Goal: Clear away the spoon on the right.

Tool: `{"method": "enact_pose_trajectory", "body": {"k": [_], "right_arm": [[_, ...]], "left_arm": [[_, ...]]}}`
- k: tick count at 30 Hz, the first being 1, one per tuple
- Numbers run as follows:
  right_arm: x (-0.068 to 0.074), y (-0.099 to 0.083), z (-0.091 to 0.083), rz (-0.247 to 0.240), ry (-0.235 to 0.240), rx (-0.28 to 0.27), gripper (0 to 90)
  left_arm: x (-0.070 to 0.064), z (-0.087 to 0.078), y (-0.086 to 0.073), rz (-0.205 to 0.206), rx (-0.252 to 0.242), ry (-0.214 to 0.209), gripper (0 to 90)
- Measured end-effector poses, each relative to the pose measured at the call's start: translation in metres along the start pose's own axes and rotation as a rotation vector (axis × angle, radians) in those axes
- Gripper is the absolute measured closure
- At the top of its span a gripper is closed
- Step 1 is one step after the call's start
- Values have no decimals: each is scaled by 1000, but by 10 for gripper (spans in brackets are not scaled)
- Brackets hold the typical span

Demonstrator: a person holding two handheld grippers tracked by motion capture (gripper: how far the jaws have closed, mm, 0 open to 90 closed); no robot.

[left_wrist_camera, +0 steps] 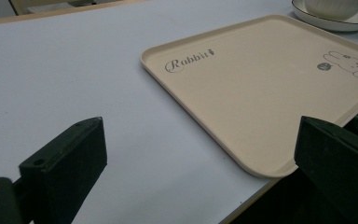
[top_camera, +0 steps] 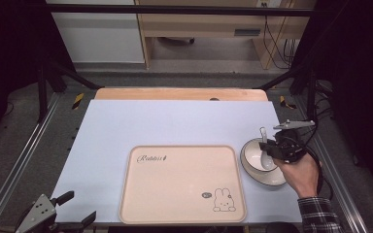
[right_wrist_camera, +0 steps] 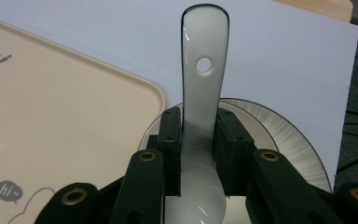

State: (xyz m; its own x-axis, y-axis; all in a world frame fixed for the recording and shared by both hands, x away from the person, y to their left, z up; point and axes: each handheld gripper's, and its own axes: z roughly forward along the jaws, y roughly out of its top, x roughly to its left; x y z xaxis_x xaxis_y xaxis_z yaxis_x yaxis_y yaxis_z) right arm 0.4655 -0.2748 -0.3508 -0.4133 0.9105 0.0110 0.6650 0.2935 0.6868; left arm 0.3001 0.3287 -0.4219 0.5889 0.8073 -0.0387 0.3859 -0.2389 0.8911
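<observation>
Right gripper: jaws narrow, pressed on both sides of the handle of a white ceramic soup spoon. The spoon is glossy, with a thin dark rim line and a small round hole near the flared top of its handle; its scoop hangs low between the black jaws, over the bowl.

Bowl: round, white, glazed, with fine radiating streaks on the inner wall and a dark edge. It sits on the pale blue mat just beside the right edge of the tray, close to it but not clearly touching. In the high view the spoon's scoop lies inside the bowl and its handle rises toward the far side.

Tray: beige, matte, rectangular with rounded corners and a shallow raised lip; printed script word near its far left corner, a rabbit drawing with a grey "hi" bubble near its near right corner.

Left gripper: jaws wide apart, holding nothing, low over the mat off the near left corner of the tray. Jaw pads are blocky matte black
</observation>
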Motion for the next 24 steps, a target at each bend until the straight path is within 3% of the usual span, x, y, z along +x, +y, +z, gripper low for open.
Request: {"method": "enact_pose_trajectory", "body": {"k": [9,24], "right_arm": [[13,-1,-14,-21,30,17,737],[48,-5,-29,-67,109,69,737]], "left_arm": [[0,0,0,0,0,0,19],[-1,0,0,7,4,3,19]]}}
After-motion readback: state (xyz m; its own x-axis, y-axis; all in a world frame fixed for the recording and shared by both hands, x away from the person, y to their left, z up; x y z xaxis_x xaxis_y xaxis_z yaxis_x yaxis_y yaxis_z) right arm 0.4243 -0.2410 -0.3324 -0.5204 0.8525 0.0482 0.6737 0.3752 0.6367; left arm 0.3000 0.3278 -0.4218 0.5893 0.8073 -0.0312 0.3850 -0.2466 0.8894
